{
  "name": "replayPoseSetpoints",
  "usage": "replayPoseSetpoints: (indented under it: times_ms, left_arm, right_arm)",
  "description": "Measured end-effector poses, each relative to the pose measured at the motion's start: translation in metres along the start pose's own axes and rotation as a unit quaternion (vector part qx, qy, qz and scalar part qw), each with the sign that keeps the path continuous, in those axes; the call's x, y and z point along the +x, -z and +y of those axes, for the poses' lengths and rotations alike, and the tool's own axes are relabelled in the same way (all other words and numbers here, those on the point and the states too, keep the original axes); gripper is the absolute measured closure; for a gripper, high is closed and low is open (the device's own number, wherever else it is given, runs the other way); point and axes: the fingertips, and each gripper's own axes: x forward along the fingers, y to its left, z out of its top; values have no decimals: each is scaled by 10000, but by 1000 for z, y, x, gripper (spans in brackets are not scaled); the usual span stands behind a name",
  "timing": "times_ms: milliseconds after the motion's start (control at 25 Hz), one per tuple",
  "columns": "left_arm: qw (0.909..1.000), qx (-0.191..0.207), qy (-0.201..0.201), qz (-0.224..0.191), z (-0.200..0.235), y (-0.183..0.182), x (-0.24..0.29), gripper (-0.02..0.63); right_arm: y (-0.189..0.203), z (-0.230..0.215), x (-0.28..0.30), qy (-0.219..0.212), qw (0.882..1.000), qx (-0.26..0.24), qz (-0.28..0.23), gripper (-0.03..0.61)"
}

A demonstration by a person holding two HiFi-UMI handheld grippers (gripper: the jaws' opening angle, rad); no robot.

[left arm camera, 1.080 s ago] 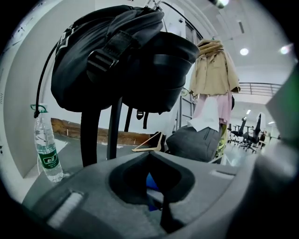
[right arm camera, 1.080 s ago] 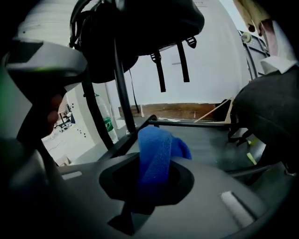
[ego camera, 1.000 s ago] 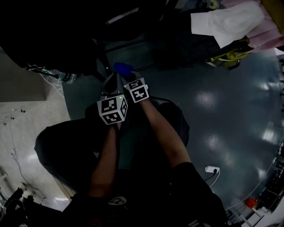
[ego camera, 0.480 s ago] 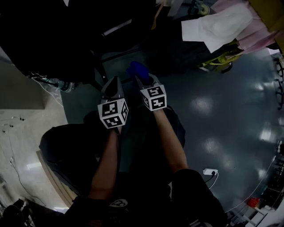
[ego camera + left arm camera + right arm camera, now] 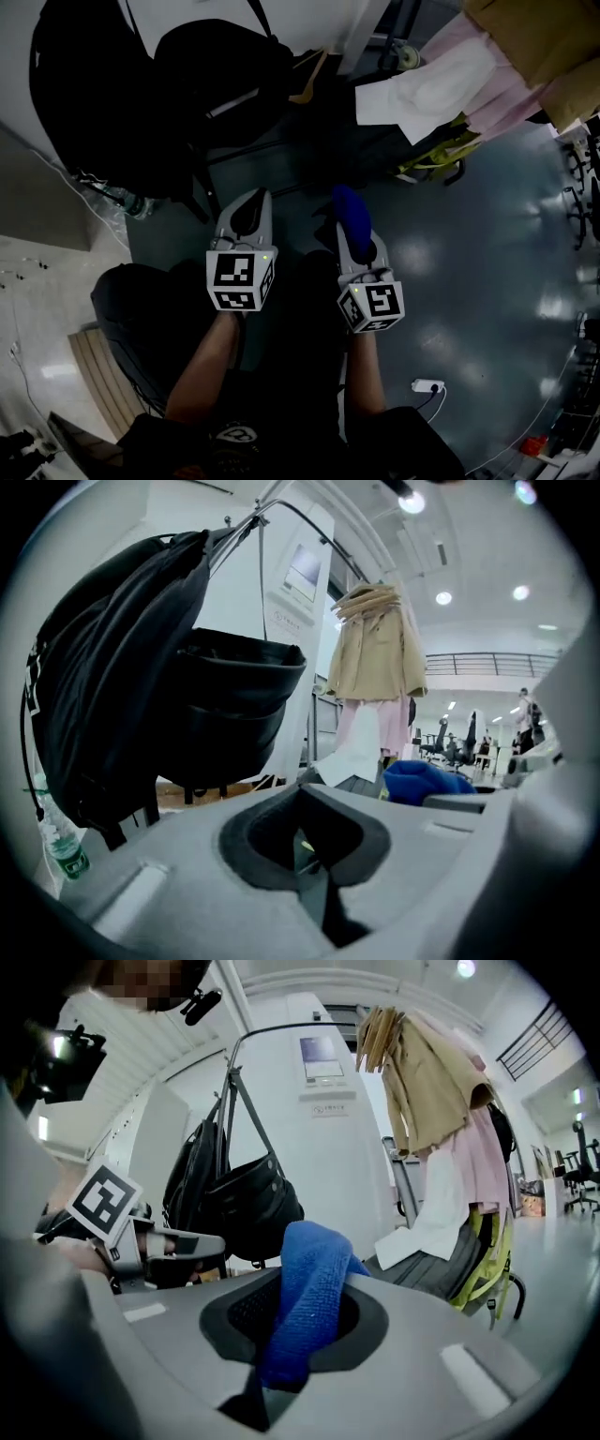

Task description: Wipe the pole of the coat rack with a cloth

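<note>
A person stands on the glossy grey floor (image 5: 487, 244) before a loaded coat rack, a handheld claw in each fist. A second ago the two claws were bunched close together low in front of the body. Now they have drawn apart and risen, the right one swinging out to its own side. The right claw (image 5: 281, 1354) is clamped on a folded blue terry cloth (image 5: 309, 1288), which bulges up out of its jaws. The left claw (image 5: 251, 202) has its jaws together on nothing. The cloth rides in the right claw alone, so the wiping tool looks ready. The coat rack's thin dark metal pole (image 5: 281, 1027) arches ahead, well apart from the cloth and not yet touched. Wiping, by that reading, has not begun, and the next move would be a reach forward to the pole. Two bulky black bags (image 5: 141, 667) hang from the rack, with a tan coat (image 5: 375, 639) and a pale pink garment (image 5: 473, 1166) further along. A white column with a small screen (image 5: 323, 1058) stands behind, and the line of print under the screen is too small to read. The only other markings are the black-and-white square patterns on the claws' cubes, which carry no words.
</note>
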Motion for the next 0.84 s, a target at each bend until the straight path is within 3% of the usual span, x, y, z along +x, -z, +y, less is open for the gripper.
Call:
replayPoseSetpoints:
  times_ms: [80, 200, 280, 480, 640, 840]
  left_arm:
    - [9998, 60, 162, 106, -10, -8, -17, 609]
    - [9966, 776, 261, -67, -23, -26, -33, 609]
    - [9940, 1027, 265, -248, -31, -31, -35, 609]
    - [9964, 793, 174, -233, -27, -15, -35, 609]
    - [9982, 528, 145, -239, -15, -10, -32, 609]
    - [9959, 764, 290, -378, -17, -19, -28, 609]
  right_arm:
    - [-9, 6, -10, 80, 9998, 112, -123, 517]
    - [-13, 12, -14, 152, 9992, 275, -232, 517]
    - [-15, 18, -13, 87, 9989, 385, -258, 517]
    - [-16, 35, -15, -15, 9992, 215, -324, 517]
    - [-13, 38, -12, 11, 9984, 389, -417, 515]
    - [6, 44, -5, 13, 9981, 570, -228, 515]
